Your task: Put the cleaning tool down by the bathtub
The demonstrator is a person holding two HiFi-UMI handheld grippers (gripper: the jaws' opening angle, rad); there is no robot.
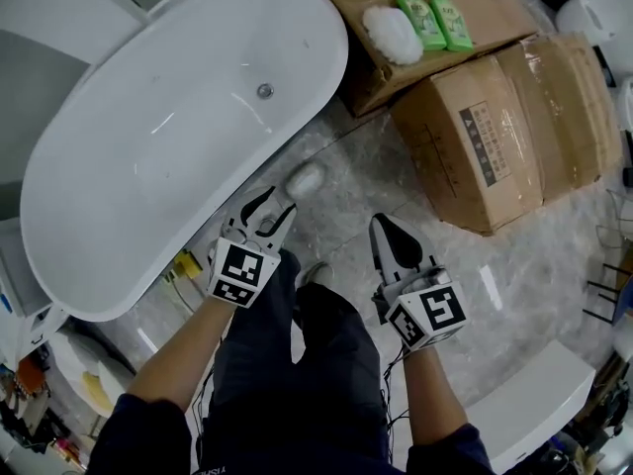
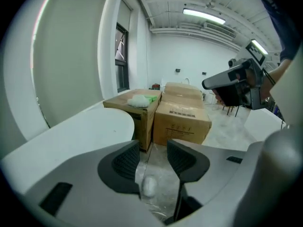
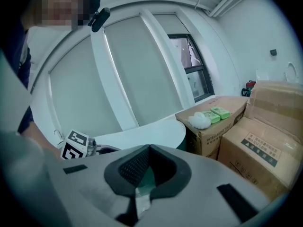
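The job looks done. The cleaning tool (image 1: 305, 179) - a small pale lump - lies on the floor (image 1: 368, 171) just beside the bathtub (image 1: 148, 166), and no claw touches it.

To end this step well, I think both hands should go up and away in a straight line, so nothing bumps the tool or knocks it from its spot. The left claw (image 1: 272, 211) is right above the tool, so it needs the most care. The 2 big boxes (image 1: 495, 137) are on the other side and not in the way.

The left claw is wide open. In the left gripper view its 2 dark pads (image 2: 124, 162) stand apart, and nothing is between them - only the tool (image 2: 149, 186) shows far down on the floor, through the gap. It holds nothing.

The right claw (image 1: 389, 234) is closed. In the right gripper view its tips (image 3: 149, 148) meet, and I see nothing pinched there. It hangs over bare floor, next to the person's leg (image 1: 326, 334).
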